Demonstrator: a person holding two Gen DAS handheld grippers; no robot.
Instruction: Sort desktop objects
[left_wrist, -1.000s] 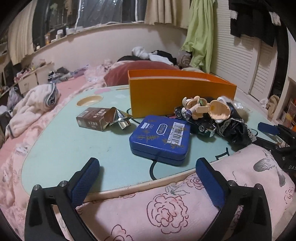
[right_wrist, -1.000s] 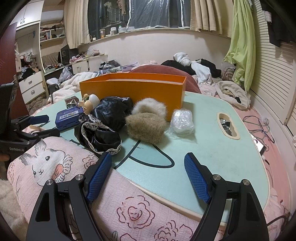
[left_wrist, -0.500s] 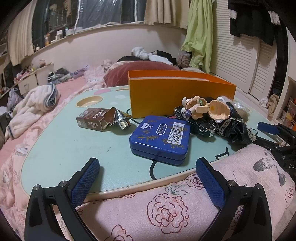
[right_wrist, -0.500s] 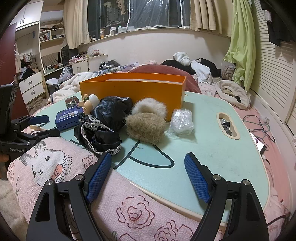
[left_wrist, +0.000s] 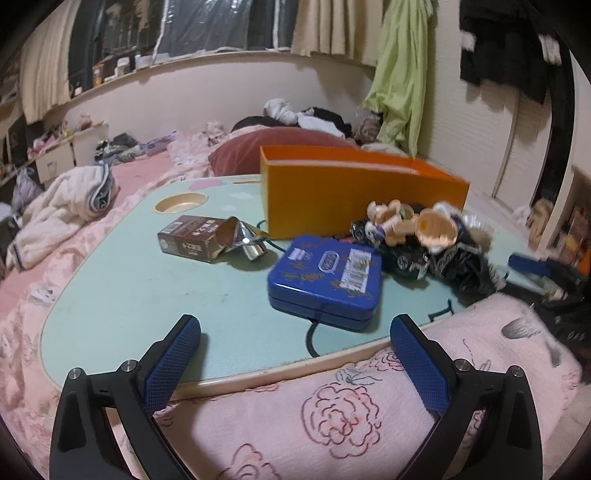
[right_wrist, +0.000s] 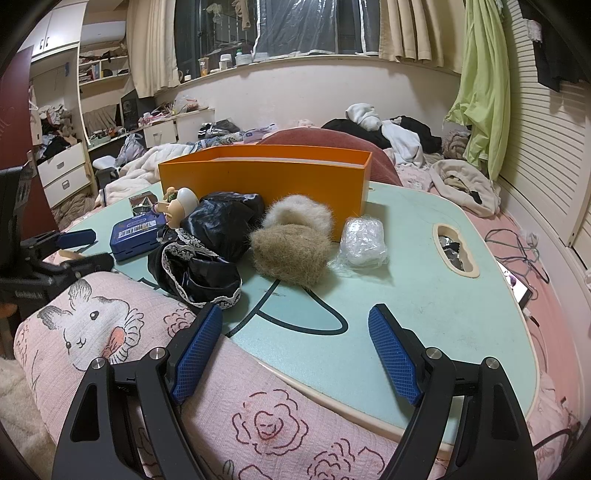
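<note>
An orange box (left_wrist: 351, 192) (right_wrist: 266, 177) stands open-topped at the back of the mint-green table (left_wrist: 147, 295). In front of it lie a blue tin (left_wrist: 327, 277) (right_wrist: 135, 232), a brown carton (left_wrist: 190, 238), a silver funnel (left_wrist: 247, 240), a doll figure (left_wrist: 410, 221) on a toy car (left_wrist: 402, 258), black lace cloth (right_wrist: 207, 251), two fur balls (right_wrist: 291, 247) and a clear plastic wad (right_wrist: 364, 240). My left gripper (left_wrist: 295, 339) hovers open at the near table edge, just short of the tin. My right gripper (right_wrist: 295, 328) is open and empty over the near edge.
A pink quilt with rose and rabbit prints (right_wrist: 110, 332) drapes the table's near edge. The table has cup-hole cutouts (left_wrist: 181, 201) (right_wrist: 454, 251). A phone and cables (right_wrist: 521, 288) lie at the right. Bedding and clothes surround the table.
The left wrist view has shifted slightly and blurred a little. Both grippers stay open, and nothing on the table has moved.
</note>
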